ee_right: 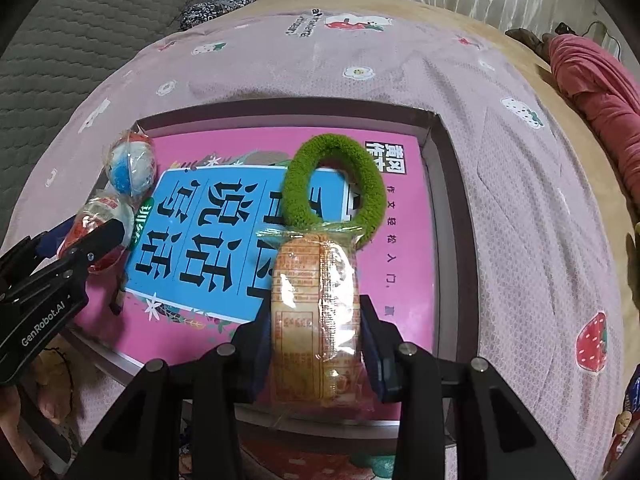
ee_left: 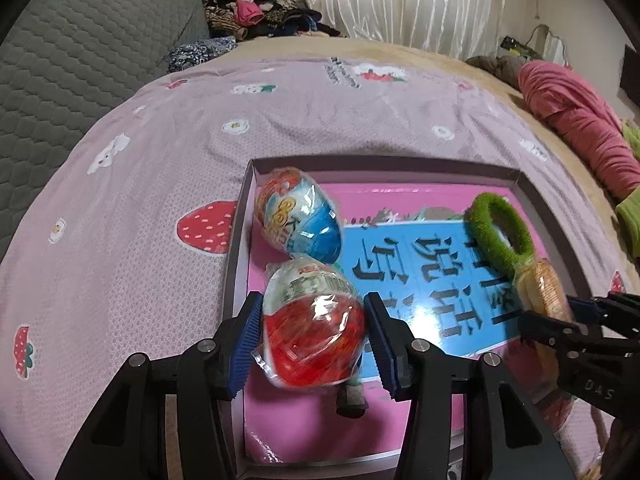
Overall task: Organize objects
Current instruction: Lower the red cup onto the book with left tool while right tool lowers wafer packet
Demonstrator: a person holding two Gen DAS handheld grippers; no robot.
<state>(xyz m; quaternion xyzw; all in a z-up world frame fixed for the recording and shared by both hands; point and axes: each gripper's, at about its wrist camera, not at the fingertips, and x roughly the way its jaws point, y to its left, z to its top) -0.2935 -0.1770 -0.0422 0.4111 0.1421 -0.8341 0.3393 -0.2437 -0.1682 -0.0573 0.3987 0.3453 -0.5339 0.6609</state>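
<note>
My left gripper (ee_left: 314,306) is shut on a red-and-white wrapped toy egg (ee_left: 316,336), which hangs over the near left corner of a shallow grey-rimmed box (ee_left: 380,162). A blue wrapped egg (ee_left: 300,216) lies in the box's far left corner. On the pink and blue book (ee_left: 420,264) that lines the box rests a green fuzzy ring (ee_right: 336,184). My right gripper (ee_right: 316,308) is shut on an orange snack packet (ee_right: 312,300), upright over the box's near edge, its top touching the ring. The right wrist view also shows the left gripper (ee_right: 60,256) holding the red egg (ee_right: 100,232).
The box (ee_right: 280,114) sits on a pink strawberry-print bedspread (ee_left: 140,184). A grey quilted cover (ee_left: 72,60) lies to the left, a clothes pile (ee_left: 256,4) at the back, a pink garment (ee_left: 580,120) to the right. A hand (ee_right: 48,400) shows at lower left.
</note>
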